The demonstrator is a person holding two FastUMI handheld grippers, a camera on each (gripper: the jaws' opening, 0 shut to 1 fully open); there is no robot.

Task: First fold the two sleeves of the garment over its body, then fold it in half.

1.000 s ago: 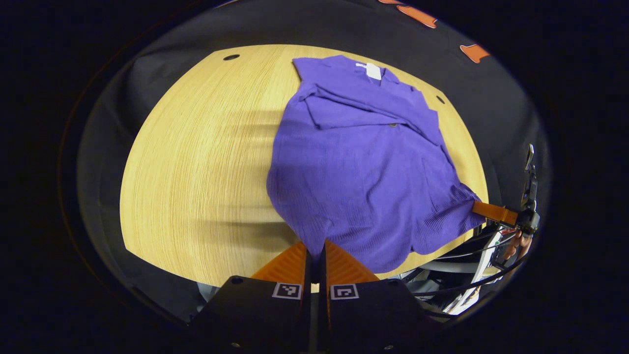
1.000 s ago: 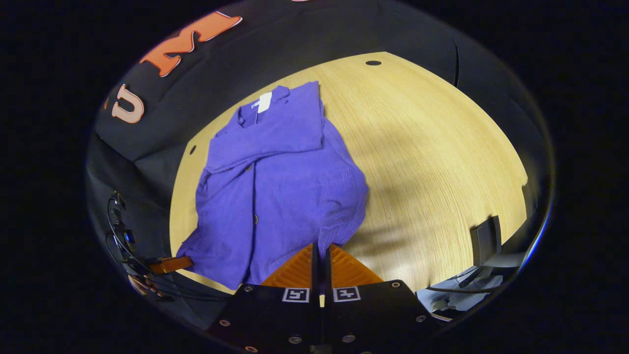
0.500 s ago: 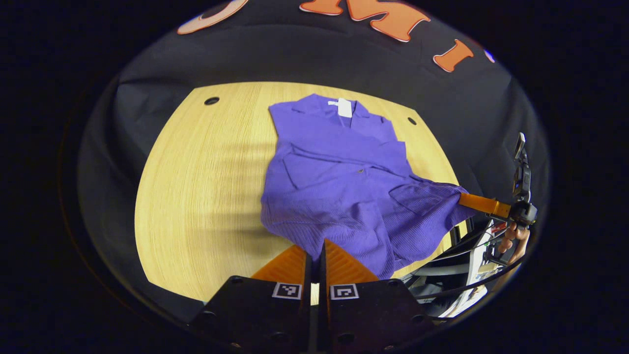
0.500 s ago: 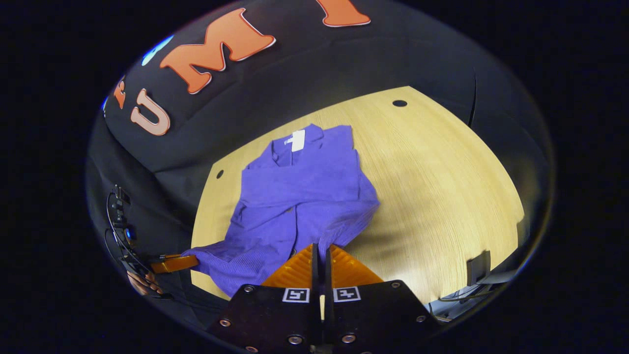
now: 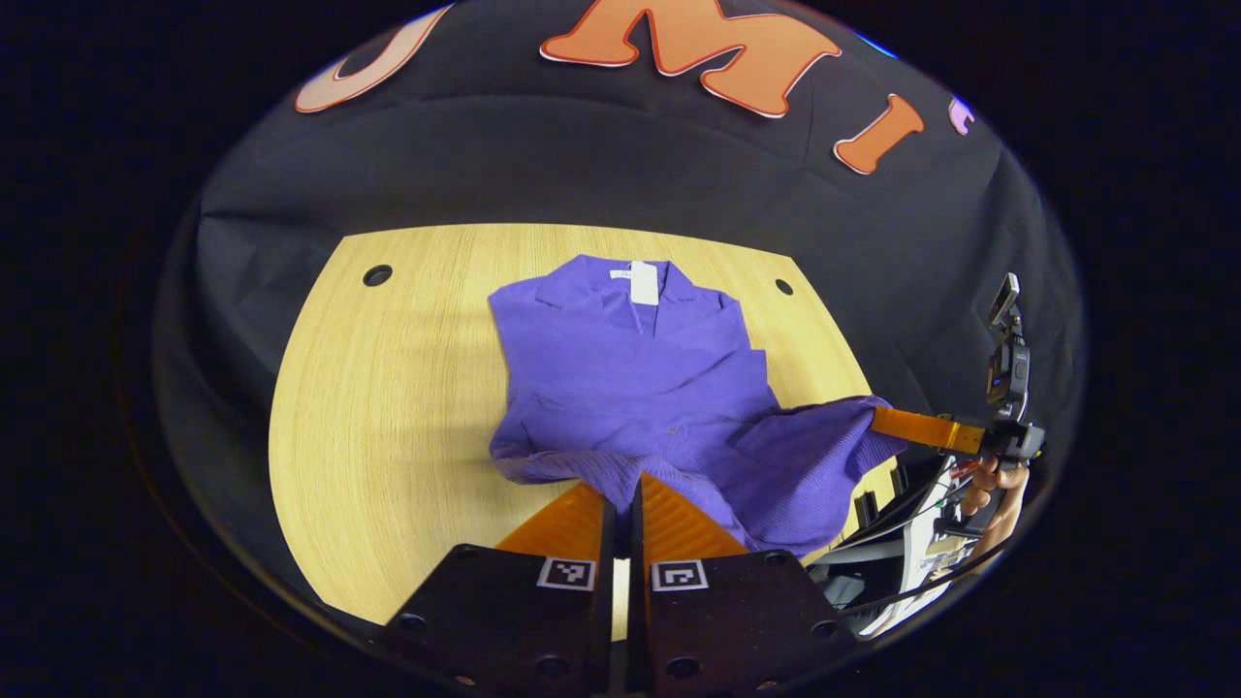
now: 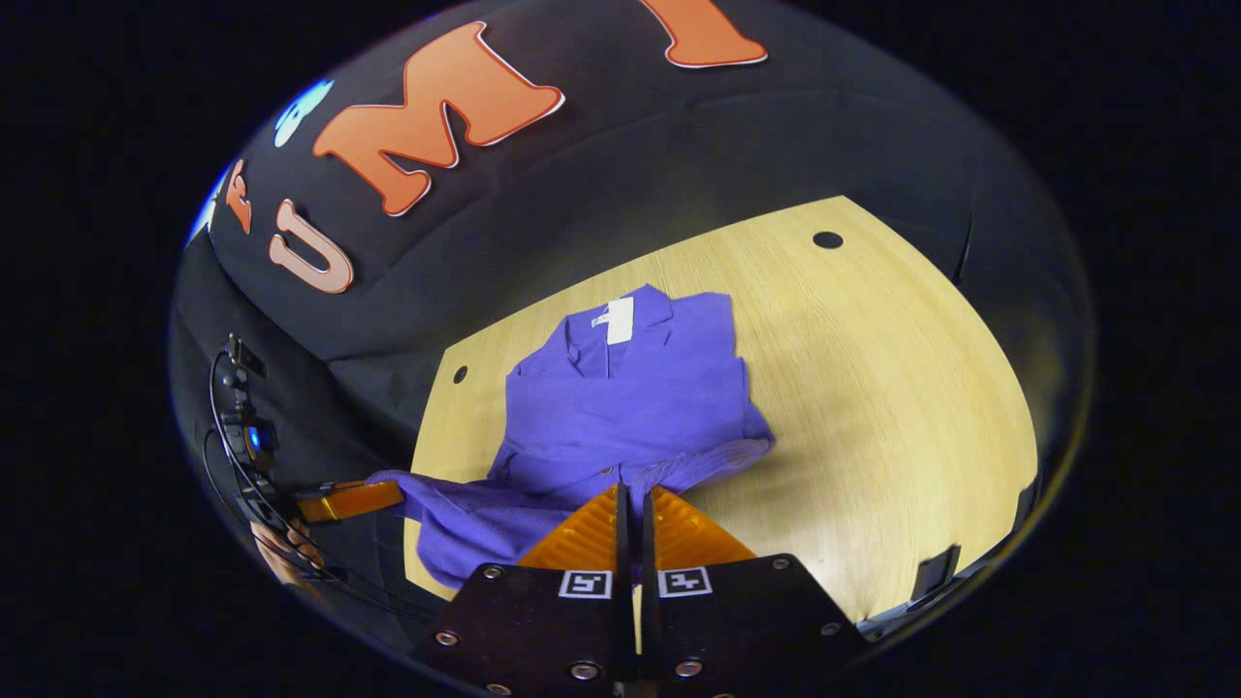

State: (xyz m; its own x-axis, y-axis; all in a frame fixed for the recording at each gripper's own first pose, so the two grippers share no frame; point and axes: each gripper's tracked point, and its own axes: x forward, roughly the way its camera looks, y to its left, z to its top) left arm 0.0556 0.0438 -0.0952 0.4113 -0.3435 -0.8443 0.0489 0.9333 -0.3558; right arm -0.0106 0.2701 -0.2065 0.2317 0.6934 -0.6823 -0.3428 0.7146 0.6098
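Observation:
A purple button-up garment [image 5: 640, 378] lies on the wooden table [image 5: 388, 388], collar and white tag at the far side, both sleeves lying across its body. My left gripper [image 5: 620, 483] is shut on the hem's left corner, which is raised off the table. My right gripper [image 6: 633, 492] is shut on the hem's other corner, also raised. In the left gripper view the right gripper's orange fingers [image 5: 921, 427] pinch the cloth at the right. In the right gripper view the left gripper's orange fingers [image 6: 349, 499] hold the cloth at the left. The lifted hem sags between the two grips.
The table [image 6: 873, 388] has small round holes [image 5: 377, 275] near its far corners. Black cloth walls stand close behind it. A hand [image 5: 989, 480] with cables holds the right gripper at the table's near right edge. Bare wood lies on both sides of the garment.
Both grippers have lifted the hem off the table and carried it toward the collar. The flat lower half of the garment now hangs raised between them.

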